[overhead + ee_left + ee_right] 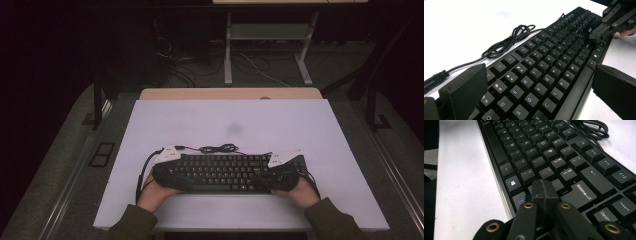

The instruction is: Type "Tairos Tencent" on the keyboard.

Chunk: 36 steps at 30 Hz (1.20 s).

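A black keyboard (225, 172) (544, 72) (544, 152) lies near the front edge of the white table (230, 120), with its coiled cable (217, 148) (509, 42) (591, 128) just behind it. My left gripper (175, 175) (540, 92) is open at the keyboard's left end; its jaws stand wide, one over the top key row and one off the near edge. My right gripper (272, 177) (544, 188) (596, 32) is shut with nothing between its pads. Its tip sits over the keys at the right end, beside the Enter key.
Beyond the keyboard the white tabletop stretches to a wooden strip (230, 93) at its far edge, with a faint grey smudge (234, 129) in the middle. Behind the table, another desk's white legs (228, 50) and loose cables stand on the dark floor.
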### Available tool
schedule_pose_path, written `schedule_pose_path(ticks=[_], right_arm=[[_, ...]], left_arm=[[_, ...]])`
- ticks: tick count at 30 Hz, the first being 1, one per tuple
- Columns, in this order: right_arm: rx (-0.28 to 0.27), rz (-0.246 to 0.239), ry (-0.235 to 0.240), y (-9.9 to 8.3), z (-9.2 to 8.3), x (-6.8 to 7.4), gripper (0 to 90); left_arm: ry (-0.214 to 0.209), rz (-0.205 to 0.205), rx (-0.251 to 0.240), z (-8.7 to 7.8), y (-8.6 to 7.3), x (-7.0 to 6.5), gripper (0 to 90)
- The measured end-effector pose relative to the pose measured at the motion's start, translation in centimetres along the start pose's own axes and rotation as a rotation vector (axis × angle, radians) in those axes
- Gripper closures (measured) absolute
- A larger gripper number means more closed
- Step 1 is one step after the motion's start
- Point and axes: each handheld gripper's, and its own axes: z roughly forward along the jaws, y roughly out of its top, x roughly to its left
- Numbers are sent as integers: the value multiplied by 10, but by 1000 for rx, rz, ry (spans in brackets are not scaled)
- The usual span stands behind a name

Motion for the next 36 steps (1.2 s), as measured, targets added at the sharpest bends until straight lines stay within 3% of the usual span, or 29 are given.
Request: schedule_pose_path(ticks=[11,19,29,34,36], right_arm=[[3,1,2,0,0,0,895],[4,-3,5,0,1,0,895],[4,-3,5,0,1,0,895],[4,-3,5,0,0,0,895],[5,-4,5,0,0,0,895]], left_arm=[[2,3,3,8,4,1,3],[3,-1,-4,13,7,3,82],[-20,7,13,22,12,5,261],[-21,2,40,27,14,7,385],[-24,-8,47,29,14,8,488]])
